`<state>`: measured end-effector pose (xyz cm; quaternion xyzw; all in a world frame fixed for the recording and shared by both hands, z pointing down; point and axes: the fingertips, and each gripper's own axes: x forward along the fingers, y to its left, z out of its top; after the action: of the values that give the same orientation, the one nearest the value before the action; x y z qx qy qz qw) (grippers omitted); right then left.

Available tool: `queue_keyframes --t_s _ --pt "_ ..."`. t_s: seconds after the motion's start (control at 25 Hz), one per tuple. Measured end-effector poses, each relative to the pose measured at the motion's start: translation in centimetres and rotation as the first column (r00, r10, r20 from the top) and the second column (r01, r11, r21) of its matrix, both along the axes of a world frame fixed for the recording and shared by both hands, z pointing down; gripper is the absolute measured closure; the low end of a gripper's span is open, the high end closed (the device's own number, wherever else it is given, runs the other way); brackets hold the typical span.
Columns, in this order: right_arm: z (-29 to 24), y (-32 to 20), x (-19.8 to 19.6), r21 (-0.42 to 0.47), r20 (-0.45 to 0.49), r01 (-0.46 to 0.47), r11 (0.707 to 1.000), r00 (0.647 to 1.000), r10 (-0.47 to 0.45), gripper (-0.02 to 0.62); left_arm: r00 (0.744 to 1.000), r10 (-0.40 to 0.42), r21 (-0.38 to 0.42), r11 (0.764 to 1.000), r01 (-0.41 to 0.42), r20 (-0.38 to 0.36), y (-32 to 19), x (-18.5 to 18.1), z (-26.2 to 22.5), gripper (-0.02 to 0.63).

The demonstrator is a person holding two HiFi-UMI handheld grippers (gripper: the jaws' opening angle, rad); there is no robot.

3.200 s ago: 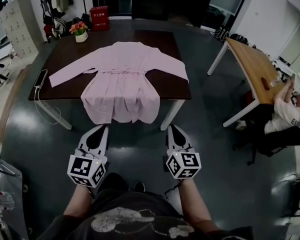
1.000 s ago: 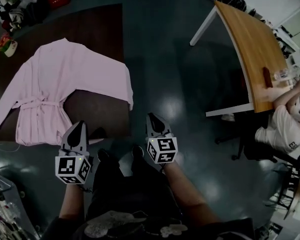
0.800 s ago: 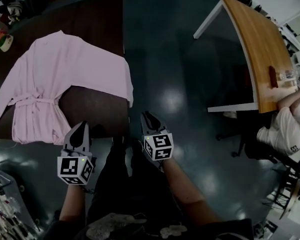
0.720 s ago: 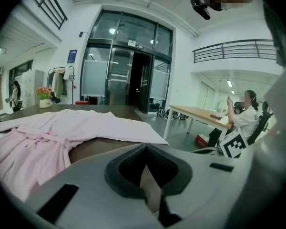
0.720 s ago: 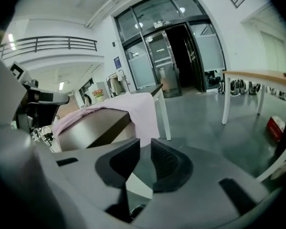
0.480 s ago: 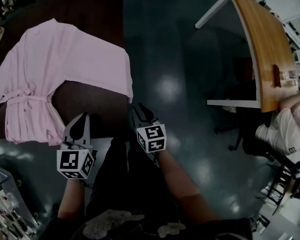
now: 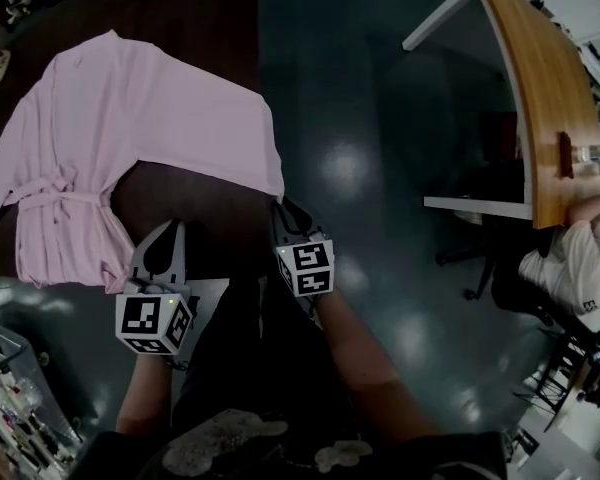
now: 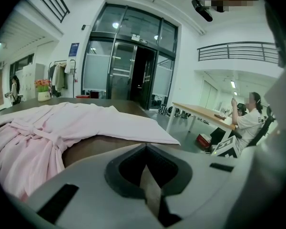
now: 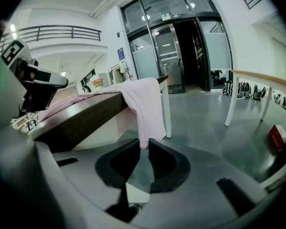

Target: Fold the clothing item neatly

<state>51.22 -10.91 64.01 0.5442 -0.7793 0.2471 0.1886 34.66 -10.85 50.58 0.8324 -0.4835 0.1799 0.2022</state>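
The left gripper (image 8: pixel 144 148), a smooth grey shell with dark rounded pads, is holding its jaws pressed tight together with nothing between them. Ahead of it and off to its left, the soft pale pink robe with a tied fabric belt (image 7: pixel 120 118) is lying spread flat on the dark brown wooden table (image 7: pixel 185 200), its cloth gathering into loose folds at the waist. The right gripper (image 9: pixel 144 146) is showing a narrow slit between its jaws, which have just been closing. The robe's wide limp sleeve (image 9: pixel 147 106) is draping over the table's straight edge just ahead of this gripper's tips, its hem lining up with the slit. The pads are not pressing on the cloth.
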Motion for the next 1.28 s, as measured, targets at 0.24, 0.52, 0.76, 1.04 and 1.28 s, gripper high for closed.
queue_keyframes --t_s 0.24,0.52,0.76,1.04,1.28 --pt "-1.6 0.2 1.8 0.012 0.023 -0.044 0.999 0.999 0.044 0.565 1.0 -0.002 0.019 1.0 0.002 0.006 0.3 0.5 -1.2 0.597" --pt "-7.1 -0.8 4.8 0.091 0.031 -0.094 0.991 0.995 0.091 0.569 0.997 -0.076 0.084 0.994 0.075 0.009 1.5 -0.8 -4.6 0.596" --pt "-13.7 -2.5 3.9 0.229 -0.023 -0.013 0.973 1.0 0.019 0.569 0.98 -0.193 0.149 0.972 0.184 0.05 2.6 -5.3 -6.4 0.596" --pt "-19.0 -4.6 1.8 0.299 -0.01 -0.009 0.954 1.0 0.012 0.569 0.968 -0.251 0.222 0.945 0.242 0.014 2.3 -9.9 -8.9 0.597" --pt "-22.3 -5.6 -1.3 0.349 -0.034 -0.076 0.934 0.995 0.094 0.571 0.973 -0.23 0.288 0.931 0.226 -0.022 1.1 -15.9 -11.2 0.596"
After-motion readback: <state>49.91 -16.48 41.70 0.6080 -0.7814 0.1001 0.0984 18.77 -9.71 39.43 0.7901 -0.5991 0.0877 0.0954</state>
